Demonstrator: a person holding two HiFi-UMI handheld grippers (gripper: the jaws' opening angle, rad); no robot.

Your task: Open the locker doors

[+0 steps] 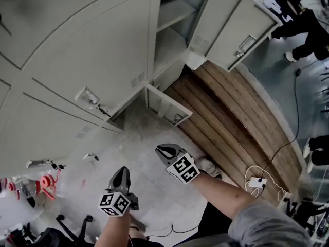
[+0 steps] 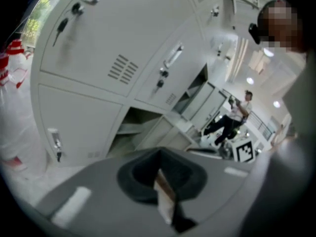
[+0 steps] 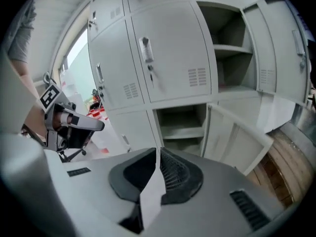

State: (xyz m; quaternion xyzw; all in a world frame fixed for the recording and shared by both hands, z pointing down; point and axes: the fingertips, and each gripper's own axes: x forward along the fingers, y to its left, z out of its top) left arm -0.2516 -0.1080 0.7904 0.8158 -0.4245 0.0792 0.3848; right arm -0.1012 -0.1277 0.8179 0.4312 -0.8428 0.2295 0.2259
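Observation:
A bank of grey lockers [image 1: 87,50] fills the head view. The tall upper door [image 1: 231,24] stands swung open, showing shelves [image 3: 229,53]. The small lower door [image 1: 167,106] also hangs open, with its compartment [image 3: 180,122] bare. The middle door with a handle [image 3: 168,53] is closed, and so is the lower left one [image 2: 74,122]. My left gripper [image 1: 122,171] and right gripper [image 1: 161,149] hang in front of the lockers, apart from them. In the left gripper view my left gripper [image 2: 159,154] has its jaws together on nothing. My right gripper [image 3: 158,152] looks the same.
A wooden floor strip [image 1: 241,117] runs in front of the open tall door. A white cable and adapter [image 1: 257,181] lie at the right. Red and white objects [image 1: 31,187] and a chair base [image 1: 72,225] sit at lower left. People [image 1: 303,30] stand far right.

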